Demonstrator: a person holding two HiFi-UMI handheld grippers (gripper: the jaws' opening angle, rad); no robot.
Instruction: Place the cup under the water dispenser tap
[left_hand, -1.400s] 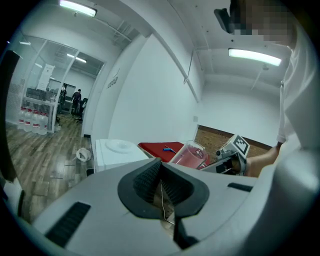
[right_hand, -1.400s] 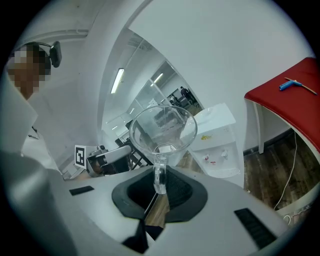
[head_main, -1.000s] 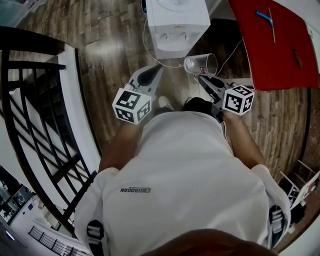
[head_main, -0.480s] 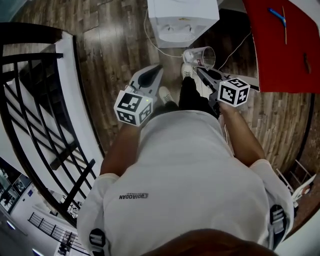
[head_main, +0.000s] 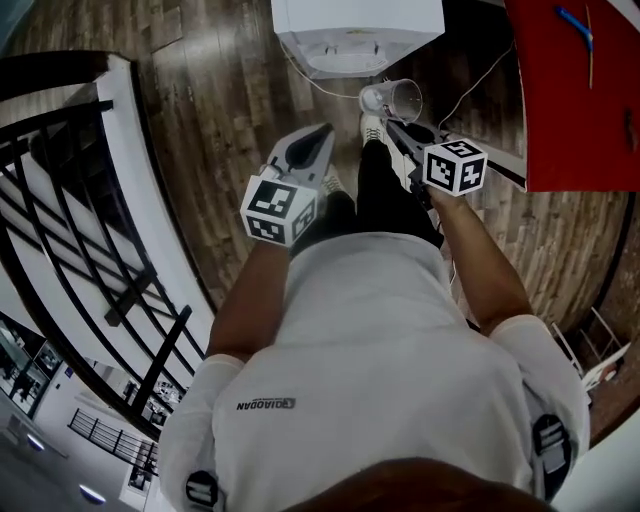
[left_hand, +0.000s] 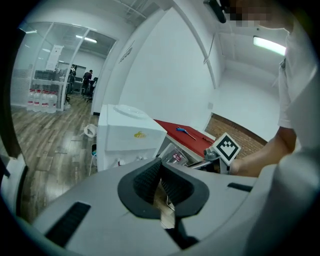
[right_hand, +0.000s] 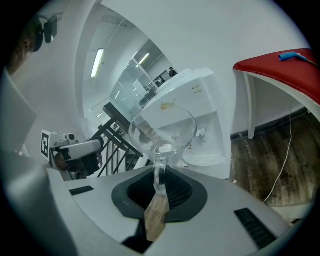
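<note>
right gripper (right_hand: 159, 182) nipped tight on the wall of the clear cup (right_hand: 162, 129), aloft just short of the water dispenser (right_hand: 200, 100), not yet under its tap (right_hand: 201, 133); left gripper (left_hand: 161, 182) closed on nothing.

We see a white short-sleeved T-shirt (head_main: 380, 340) with a small line of dark lettering (head_main: 266, 404) printed on it, mirrored in the head view. Below it come slim black trousers (head_main: 385, 195) and white shoes (head_main: 372, 131). There is a black-and-grey strap buckle (head_main: 201, 488) at one shoulder and a second one (head_main: 551, 440) at the other. The left gripper (left_hand: 160, 167) has a pale grey plastic shell, black ribbed pads round its jaws and a dark slot (left_hand: 70, 223) in its top. The right gripper (right_hand: 160, 182) is built alike. Each bears a white cube (head_main: 281, 210) printed with black square markers; the right one (head_main: 455, 166) looks the same.
</note>
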